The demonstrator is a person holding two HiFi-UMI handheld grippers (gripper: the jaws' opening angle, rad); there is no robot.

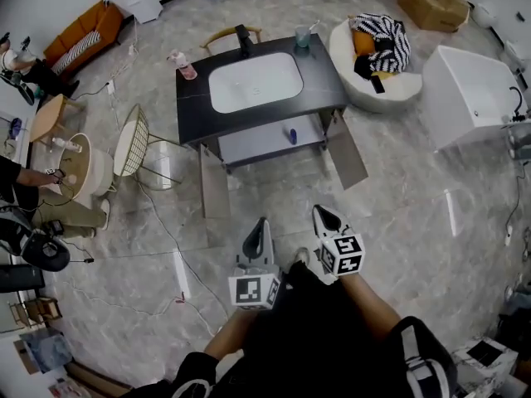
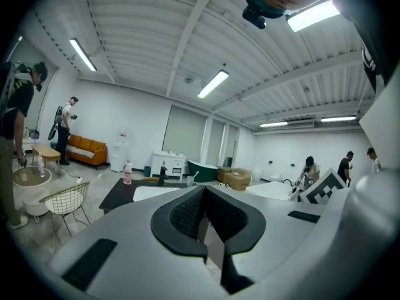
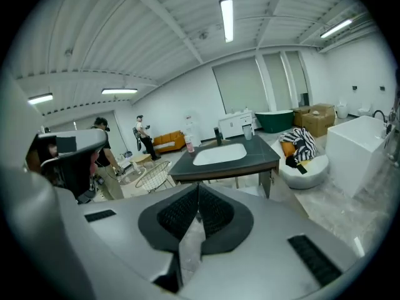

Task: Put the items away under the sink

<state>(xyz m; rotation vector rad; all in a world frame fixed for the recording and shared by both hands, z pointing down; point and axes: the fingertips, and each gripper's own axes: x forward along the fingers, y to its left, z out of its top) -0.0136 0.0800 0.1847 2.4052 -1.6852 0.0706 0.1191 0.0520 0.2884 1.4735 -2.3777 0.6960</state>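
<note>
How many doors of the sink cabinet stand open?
2: left door and right door of the cabinet, both swung out. None seems hidden.

I get bright, even light all round, from the long white fluorescent ceiling tubes [image 2: 212, 84] that show in both gripper views. The nearest tube, top right in the left gripper view, blows out to pure white. The glossy grey marble floor [image 1: 398, 222] throws back short white streaks of glare. Shadows are faint and soft. The white oval sink basin [image 1: 255, 81] reads sharp. Straight lines bow towards every edge, and the corners go black.
</note>
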